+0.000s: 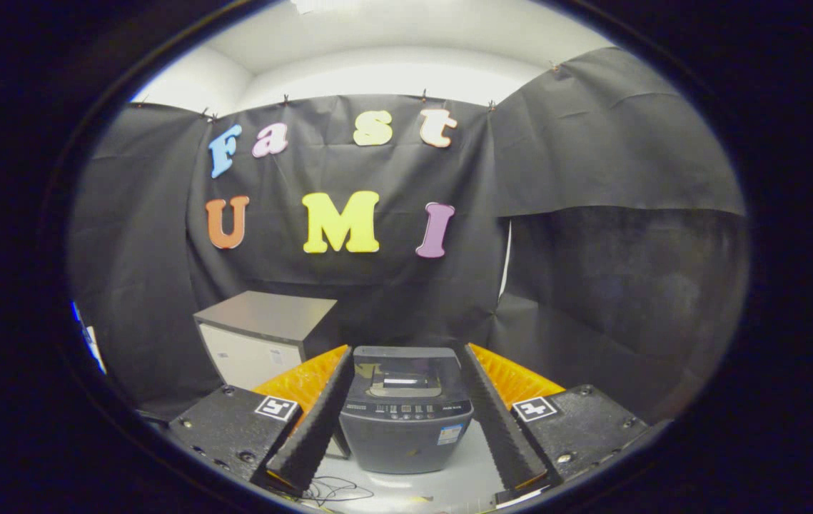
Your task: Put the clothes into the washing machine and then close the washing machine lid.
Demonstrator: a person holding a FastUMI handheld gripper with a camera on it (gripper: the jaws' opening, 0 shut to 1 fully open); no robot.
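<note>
My gripper, fingers spread and empty, frames the washer standing ahead between them, lid down.

Forward-facing view, washing machine ahead

The hand-held two-finger gripper is held level and points straight forward, raised clear of the floor. Its two long fingers are spread wide apart, angling inward toward their far tips, and nothing is held between them. Each ridged finger runs back to a blocky mount carrying a small square marker.
</note>
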